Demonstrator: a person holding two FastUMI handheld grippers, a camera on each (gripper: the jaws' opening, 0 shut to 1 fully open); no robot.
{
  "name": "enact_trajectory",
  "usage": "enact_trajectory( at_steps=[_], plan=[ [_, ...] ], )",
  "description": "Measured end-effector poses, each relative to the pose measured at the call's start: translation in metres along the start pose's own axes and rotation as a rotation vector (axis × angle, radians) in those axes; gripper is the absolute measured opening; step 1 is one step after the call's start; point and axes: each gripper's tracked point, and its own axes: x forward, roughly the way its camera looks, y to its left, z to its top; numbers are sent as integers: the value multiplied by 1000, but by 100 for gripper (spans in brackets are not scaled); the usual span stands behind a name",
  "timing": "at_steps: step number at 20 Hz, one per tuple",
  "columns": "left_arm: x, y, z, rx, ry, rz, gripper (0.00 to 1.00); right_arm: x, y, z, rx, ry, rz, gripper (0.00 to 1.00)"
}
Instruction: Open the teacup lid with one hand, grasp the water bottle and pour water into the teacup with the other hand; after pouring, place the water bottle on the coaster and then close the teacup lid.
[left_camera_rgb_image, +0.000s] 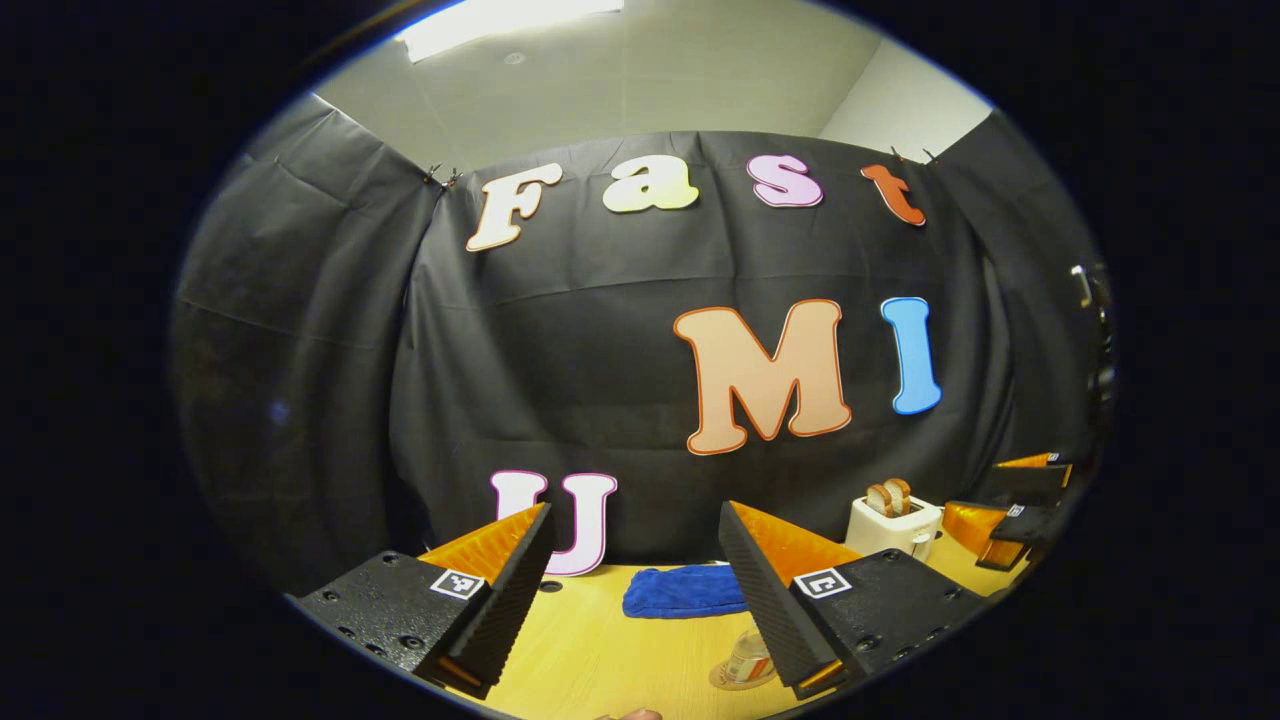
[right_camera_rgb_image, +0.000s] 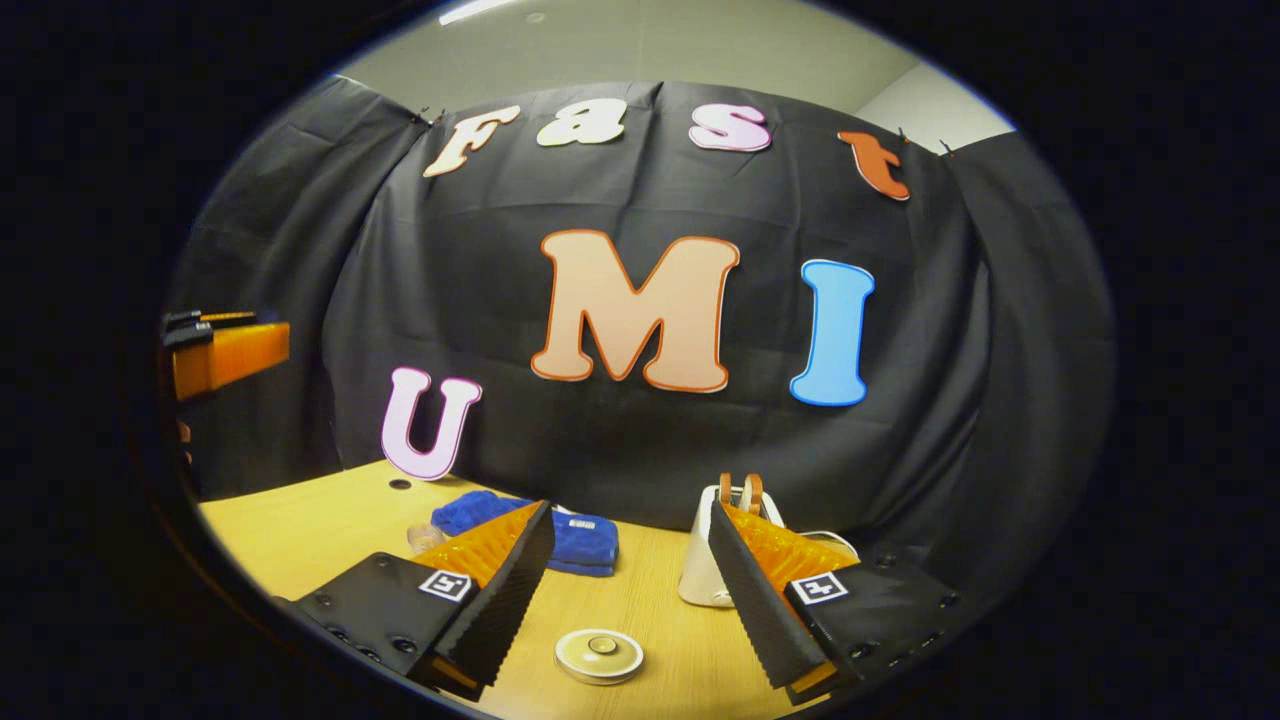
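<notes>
I hold both tools up over the worktop (right_camera_rgb_image: 320, 530), each gaping wide and carrying nothing: left tool (left_camera_rgb_image: 635, 590), right tool (right_camera_rgb_image: 630, 590). From left: one blue cloth (left_camera_rgb_image: 685, 590), one water bottle (left_camera_rgb_image: 745, 660) low beside my left tool's right finger, one toaster (left_camera_rgb_image: 893, 525). One lidded teacup (right_camera_rgb_image: 599, 655) sits between my right tool's fingers. Risk, I judge: the bottle half hidden, so a blind descent could topple it.

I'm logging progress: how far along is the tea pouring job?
Done: nothing visibly. In hand: nothing; the left hand-held gripper and right hand-held gripper are open and empty above the table. Left: probably everything; a clear container and a round knobbed disc, lid or coaster, sit untouched.
</notes>
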Motion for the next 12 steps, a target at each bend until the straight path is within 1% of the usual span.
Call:
enact_trajectory(
  at_steps=[3, 6, 7, 8, 9, 10, 11, 12],
  plan=[
    [-3, 9, 0, 5, 5, 26, 95, 10, 6, -30, -13, 67, 25, 100],
    [-6, 16, -2, 10, 10, 46, 95, 16, 9, -56, -35, 117, 38, 99],
    [-6, 18, -2, 13, 12, 53, 95, 18, 10, -65, -44, 135, 43, 100],
    [-8, 21, -2, 17, 12, 62, 95, 20, 11, -74, -55, 152, 48, 99],
    [-9, 24, -1, 19, 8, 68, 95, 22, 12, -82, -66, 167, 52, 94],
    [-10, 26, -1, 20, 7, 73, 95, 24, 12, -89, -78, 179, 57, 99],
    [-10, 27, -2, 23, 11, 77, 95, 25, 12, -97, -88, 192, 61, 94],
    [-11, 29, -3, 24, 15, 80, 96, 26, 13, -105, -94, 208, 67, 94]
  ],
)
